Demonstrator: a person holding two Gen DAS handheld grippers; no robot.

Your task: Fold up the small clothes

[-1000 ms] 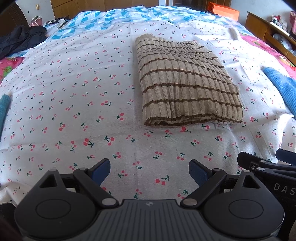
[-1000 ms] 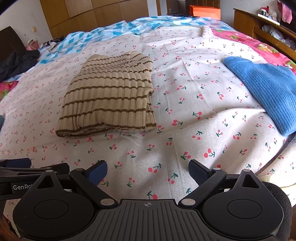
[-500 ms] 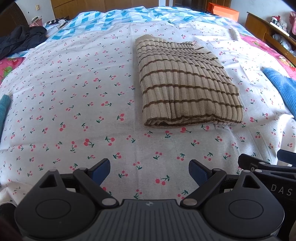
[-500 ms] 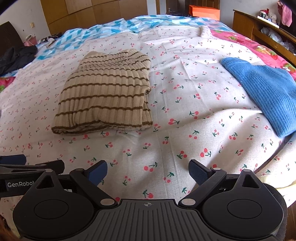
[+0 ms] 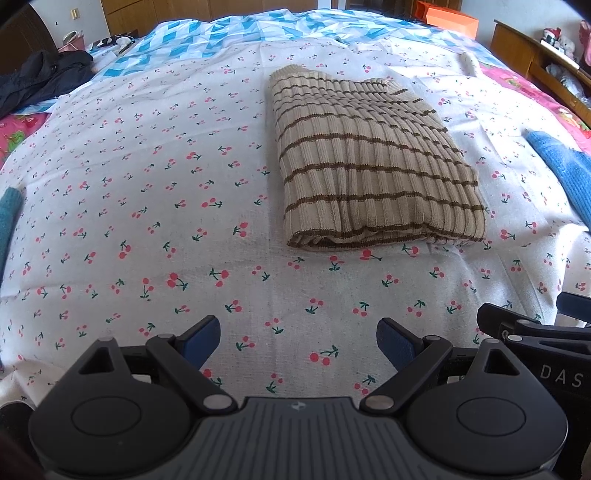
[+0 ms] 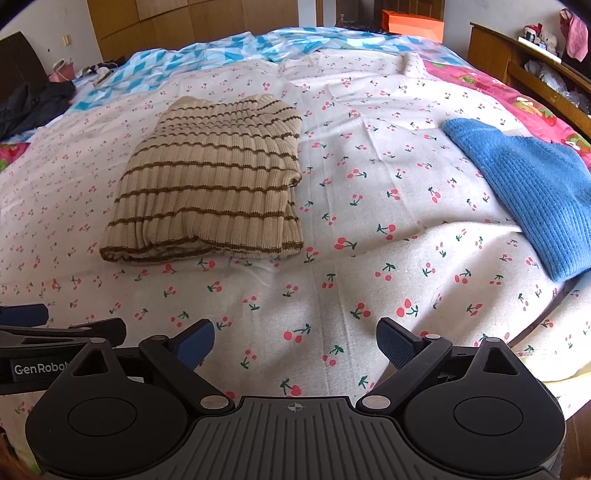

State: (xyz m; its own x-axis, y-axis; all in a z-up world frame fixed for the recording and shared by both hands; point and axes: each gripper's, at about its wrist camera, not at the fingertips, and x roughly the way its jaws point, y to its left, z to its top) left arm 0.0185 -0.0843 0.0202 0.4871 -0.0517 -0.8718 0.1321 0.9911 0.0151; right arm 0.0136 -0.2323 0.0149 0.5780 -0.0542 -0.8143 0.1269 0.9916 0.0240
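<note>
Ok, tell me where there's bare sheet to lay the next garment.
Widest bare stretch: the cherry-print sheet left of the folded striped sweater. A narrower strip lies between that sweater and the blue knit. The near band before both open grippers is free too. The right edge is crowded by the blue knit.

A white cherry-print sheet [image 6: 369, 177] covers the bed. At the upper left of the frame a dark jacket [image 6: 29, 107] lies beside a blue-and-white checked cover [image 6: 207, 55]. An orange box [image 6: 412, 22] stands at the top, and a wooden shelf [image 6: 491, 55] at the upper right.
</note>
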